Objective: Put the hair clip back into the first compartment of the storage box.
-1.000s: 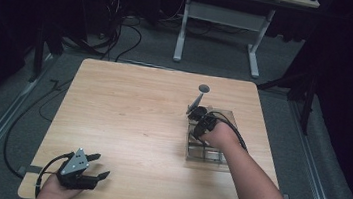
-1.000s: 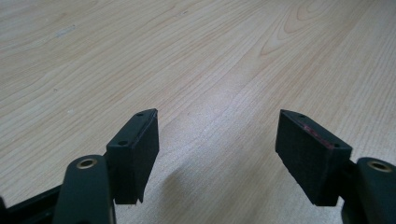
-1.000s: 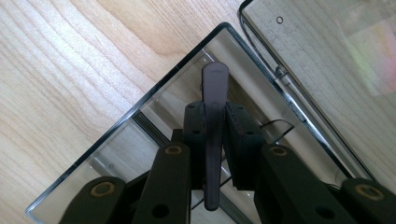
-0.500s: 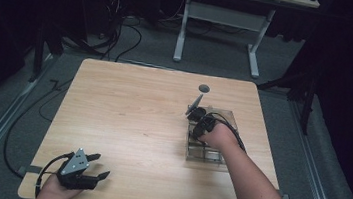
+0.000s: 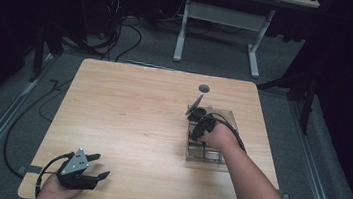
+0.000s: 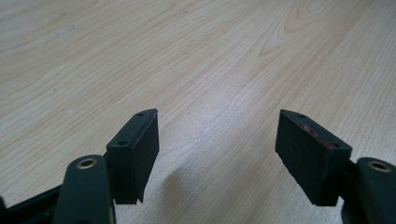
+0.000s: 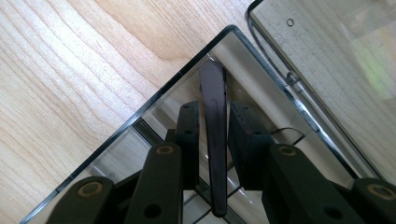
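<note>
Right gripper (image 7: 212,135) inside the clear divided box (image 5: 230,118) at four o'clock on the table (image 5: 127,114), jaws just loosening, black utensil handle (image 7: 214,140) between them, small gaps either side. Left gripper (image 5: 99,167) at seven o'clock, spread wide, holding nothing.

table (image 5: 127,119) light wood, bare across left and middle | small dark hole (image 5: 204,88) in top near far edge | floor (image 5: 135,49) grey, black cables (image 5: 116,37) far left | white-legged desk (image 5: 217,28) beyond table | dark surround left and right
</note>
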Demonstrator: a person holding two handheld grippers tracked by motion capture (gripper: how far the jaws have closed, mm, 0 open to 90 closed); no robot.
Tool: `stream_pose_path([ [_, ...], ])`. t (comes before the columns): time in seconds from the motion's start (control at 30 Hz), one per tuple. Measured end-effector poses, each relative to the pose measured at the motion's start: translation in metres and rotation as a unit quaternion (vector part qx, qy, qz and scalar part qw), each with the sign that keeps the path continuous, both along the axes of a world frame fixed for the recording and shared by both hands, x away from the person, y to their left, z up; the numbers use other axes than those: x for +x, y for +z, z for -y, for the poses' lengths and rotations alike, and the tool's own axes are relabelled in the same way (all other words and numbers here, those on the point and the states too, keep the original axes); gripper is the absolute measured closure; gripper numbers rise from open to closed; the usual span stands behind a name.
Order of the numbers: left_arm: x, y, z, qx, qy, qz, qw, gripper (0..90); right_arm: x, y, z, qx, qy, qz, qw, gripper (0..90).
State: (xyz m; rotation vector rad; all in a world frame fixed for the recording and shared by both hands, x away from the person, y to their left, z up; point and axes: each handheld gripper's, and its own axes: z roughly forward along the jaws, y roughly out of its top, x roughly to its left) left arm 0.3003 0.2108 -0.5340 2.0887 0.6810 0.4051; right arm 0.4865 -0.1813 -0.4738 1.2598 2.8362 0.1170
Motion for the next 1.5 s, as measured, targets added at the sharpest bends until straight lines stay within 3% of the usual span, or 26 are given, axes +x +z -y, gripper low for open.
stream_pose_path([
  [0.07, 0.000, 0.000, 0.000, 0.000, 0.000, 0.000, 1.0000, 30.7, 0.002, 0.002, 0.003, 0.005, 0.019, 0.007, 0.9998, 73.4],
  [0.2, 0.000, 0.000, 0.000, 0.000, 0.000, 0.000, 1.0000, 30.7, -0.002, 0.007, 0.006, 0.010, 0.003, 0.007, 0.9999, 73.2],
  [0.57, 0.000, 0.000, 0.000, 0.003, 0.000, 0.000, 1.0000, 30.8, -0.017, 0.027, 0.018, 0.015, -0.004, 0.011, 0.9998, 78.7],
  [0.87, 0.000, 0.000, 0.000, 0.002, 0.001, 0.000, 1.0000, 30.8, -0.035, 0.033, 0.033, 0.014, -0.012, 0.014, 0.9997, 83.7],
  [0.9, 0.000, 0.000, 0.000, 0.002, 0.001, 0.000, 1.0000, 30.8, -0.036, 0.033, 0.035, 0.015, -0.004, 0.016, 0.9998, 84.5],
  [0.93, 0.000, 0.000, 0.000, 0.001, 0.001, 0.000, 1.0000, 30.8, -0.040, 0.034, 0.034, 0.014, -0.030, 0.006, 0.9995, 84.9],
  [1.0, 0.000, 0.000, 0.000, 0.001, 0.001, 0.000, 1.0000, 30.8, -0.044, 0.034, 0.038, 0.017, -0.008, 0.012, 0.9998, 85.9],
  [1.07, 0.000, 0.000, 0.000, 0.002, 0.001, -0.001, 1.0000, 30.8, -0.050, 0.035, 0.039, 0.013, -0.013, 0.010, 0.9998, 86.4],
  [1.1, 0.000, 0.000, 0.000, 0.002, 0.001, -0.001, 1.0000, 30.8, -0.050, 0.035, 0.041, 0.013, 0.000, 0.013, 0.9998, 86.7],
  [1.17, 0.000, 0.000, 0.000, 0.002, 0.001, -0.001, 1.0000, 30.8, -0.058, 0.037, 0.040, 0.012, -0.029, 0.003, 0.9995, 87.0],
  [1.23, 0.000, 0.000, 0.000, 0.002, 0.001, -0.001, 1.0000, 30.8, -0.060, 0.037, 0.043, 0.017, -0.007, 0.012, 0.9998, 87.2],
  [1.3, 0.000, 0.000, 0.000, 0.002, 0.001, -0.001, 1.0000, 30.8, -0.065, 0.038, 0.044, 0.018, -0.019, 0.010, 0.9996, 87.3],
  [1.33, 0.000, 0.000, 0.000, 0.002, 0.001, -0.001, 1.0000, 30.8, -0.065, 0.038, 0.046, 0.019, -0.009, 0.014, 0.9997, 87.3],
  [1.5, 0.000, 0.000, 0.000, 0.002, 0.001, -0.002, 1.0000, 30.8, -0.073, 0.039, 0.050, 0.028, -0.021, 0.014, 0.9993, 87.5],
])
